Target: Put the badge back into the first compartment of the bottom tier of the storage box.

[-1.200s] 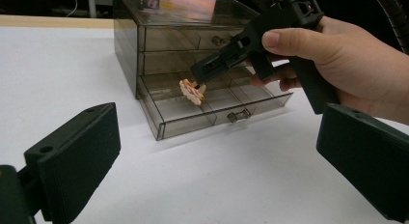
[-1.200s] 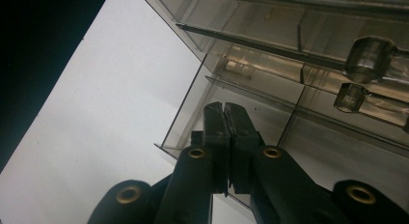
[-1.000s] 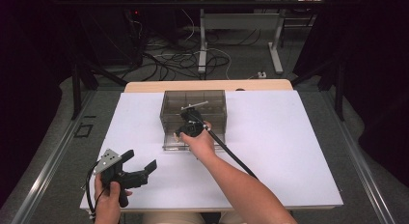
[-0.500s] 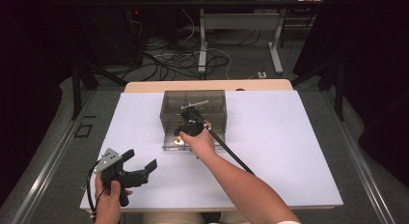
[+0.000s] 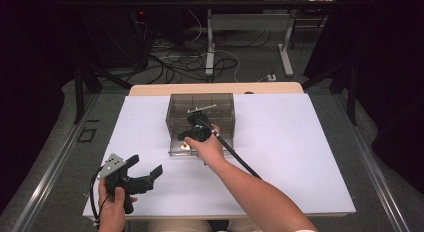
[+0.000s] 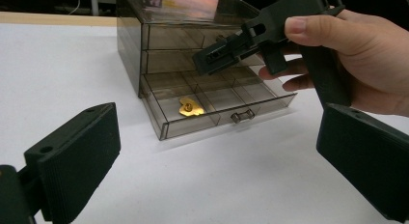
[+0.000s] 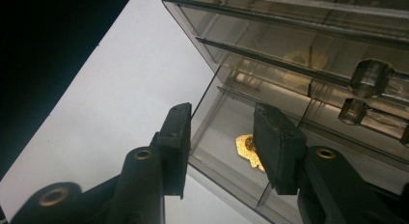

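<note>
A smoky clear drawer cabinet stands mid-table. Its bottom drawer is pulled out toward me. A small gold piece lies in the drawer's left front compartment, seen too in the right gripper view. My right gripper hovers just over the open drawer, held in a hand. It is open, with the drawer's side wall and the gold piece showing between its jaws and nothing held. My left gripper is wide open near the table's front left corner, pointing at the cabinet and apart from it.
The white tabletop stretches bare to the right of the cabinet. The right gripper's black cable trails along the forearm. The drawer's small handle faces me. Cables and desk legs lie on the floor beyond the table.
</note>
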The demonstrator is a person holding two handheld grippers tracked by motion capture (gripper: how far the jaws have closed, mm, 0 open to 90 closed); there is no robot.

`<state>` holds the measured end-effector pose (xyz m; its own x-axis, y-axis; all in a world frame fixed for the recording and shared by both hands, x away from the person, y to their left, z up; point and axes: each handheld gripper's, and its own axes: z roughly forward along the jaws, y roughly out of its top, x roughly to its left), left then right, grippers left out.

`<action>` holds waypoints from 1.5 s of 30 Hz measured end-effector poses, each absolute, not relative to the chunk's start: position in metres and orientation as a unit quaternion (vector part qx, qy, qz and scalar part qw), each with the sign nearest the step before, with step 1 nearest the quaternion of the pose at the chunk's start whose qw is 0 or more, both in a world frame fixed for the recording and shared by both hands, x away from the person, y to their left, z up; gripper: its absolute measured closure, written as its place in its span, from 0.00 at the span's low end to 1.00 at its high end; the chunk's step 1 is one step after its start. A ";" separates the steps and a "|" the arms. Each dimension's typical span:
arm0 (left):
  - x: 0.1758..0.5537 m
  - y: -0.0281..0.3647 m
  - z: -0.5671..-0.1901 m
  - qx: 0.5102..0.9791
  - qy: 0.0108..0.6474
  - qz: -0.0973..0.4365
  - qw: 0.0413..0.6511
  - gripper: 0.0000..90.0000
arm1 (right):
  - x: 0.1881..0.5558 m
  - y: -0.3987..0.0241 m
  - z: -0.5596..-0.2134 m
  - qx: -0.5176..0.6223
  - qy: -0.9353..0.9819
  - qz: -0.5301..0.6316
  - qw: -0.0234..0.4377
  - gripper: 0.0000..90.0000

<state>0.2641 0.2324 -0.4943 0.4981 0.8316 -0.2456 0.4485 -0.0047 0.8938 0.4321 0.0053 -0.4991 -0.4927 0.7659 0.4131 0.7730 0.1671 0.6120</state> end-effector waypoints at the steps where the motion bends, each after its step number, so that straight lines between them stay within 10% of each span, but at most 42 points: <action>1: 0.264 0.232 -0.494 0.685 0.467 0.181 0.529 0.02 | 0.431 0.005 -0.499 -0.500 -0.765 -0.405 -0.001 0.63; 45: 0.266 0.229 -0.494 0.688 0.463 0.178 0.530 0.02 | 0.381 -0.044 -0.470 -0.438 -0.777 -0.443 -0.094 0.17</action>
